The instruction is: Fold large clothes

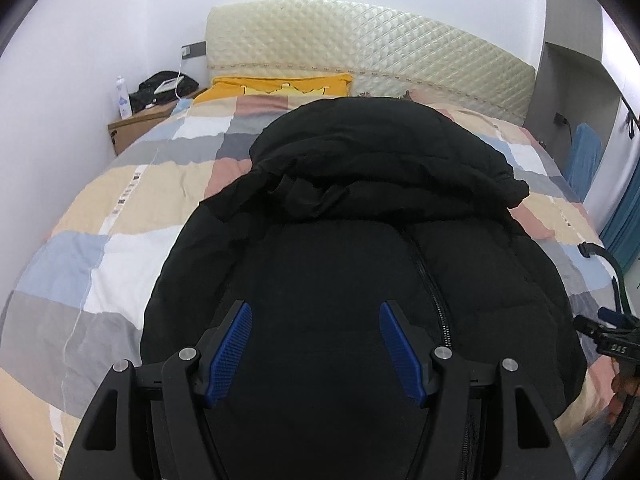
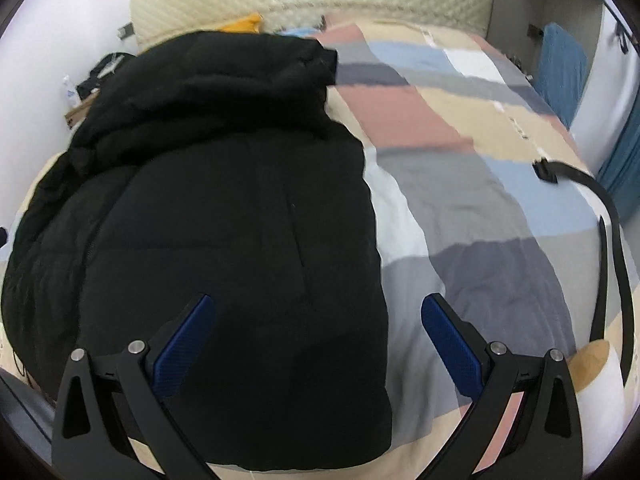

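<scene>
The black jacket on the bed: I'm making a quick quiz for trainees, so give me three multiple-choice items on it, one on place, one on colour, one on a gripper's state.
1. Where does the black jacket lie?
A. on the patchwork quilt
B. on the floor
C. on a chair

2. What colour is the pillow beyond it?
A. green
B. yellow
C. purple

3. How do the left gripper jaws stand?
A. shut on a sleeve
B. shut, empty
C. open, empty

Answers: 1 A, quilt shows all around it; 2 B, yellow by the headboard; 3 C, blue pads apart above the fabric.

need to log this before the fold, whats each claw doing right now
Left claw: open, empty, over the black jacket.
Right claw: open, empty, over the jacket's right edge.
</scene>
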{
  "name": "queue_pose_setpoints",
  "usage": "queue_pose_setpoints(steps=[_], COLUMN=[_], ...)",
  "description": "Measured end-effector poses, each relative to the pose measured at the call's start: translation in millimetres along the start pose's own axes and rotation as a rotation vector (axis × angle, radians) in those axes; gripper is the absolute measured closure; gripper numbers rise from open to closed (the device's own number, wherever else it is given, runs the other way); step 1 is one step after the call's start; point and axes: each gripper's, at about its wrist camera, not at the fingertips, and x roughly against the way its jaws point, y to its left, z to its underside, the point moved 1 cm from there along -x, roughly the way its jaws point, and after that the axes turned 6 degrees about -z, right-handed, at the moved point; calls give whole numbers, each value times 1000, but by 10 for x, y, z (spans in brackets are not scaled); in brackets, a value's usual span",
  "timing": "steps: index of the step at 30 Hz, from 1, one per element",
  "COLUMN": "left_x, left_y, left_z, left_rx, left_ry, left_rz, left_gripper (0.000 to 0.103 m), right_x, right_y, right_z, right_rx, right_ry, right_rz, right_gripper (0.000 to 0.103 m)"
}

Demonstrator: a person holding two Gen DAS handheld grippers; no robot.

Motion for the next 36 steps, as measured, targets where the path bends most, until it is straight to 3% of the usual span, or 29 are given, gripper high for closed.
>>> queue_pose_setpoints(steps=[3,8,14,20,25,29,30,31,32,36], left_x=[-13,-73,-147,-180,-186,-204,-200,-194,-190,-191], left_y=[9,10,21,53,66,109,128,137,148,208], left_z=[13,25,45,74,77,86,89,89,92,99], left_rx=[8,18,33,48,59,81,88,92,96,130], left_ry=[9,34,63,80,83,87,84,81,80,88], left_rz=[-1,2,3,4,2,-6,-9,-14,-16,-11], left_gripper=[37,37,37,37,37,37,37,37,37,37], right_x=[-81,-286,-435,-633,-647,-568,-534,-502,-477,-385], right_y=[-17,-67,-364,-564,-719,-676,-645,-608,-562,-452], right_z=[28,99,200,412,528,470,460,444,425,372], right_rx=[-9,-79,-276,-485,-609,-591,-579,-568,-558,-494], right_ry=[43,142,195,274,261,238,226,212,205,179], right_rz=[-12,-108,-127,-311,-389,-458,-482,-507,-521,-532], right_gripper=[0,0,0,0,0,1,3,15,33,65])
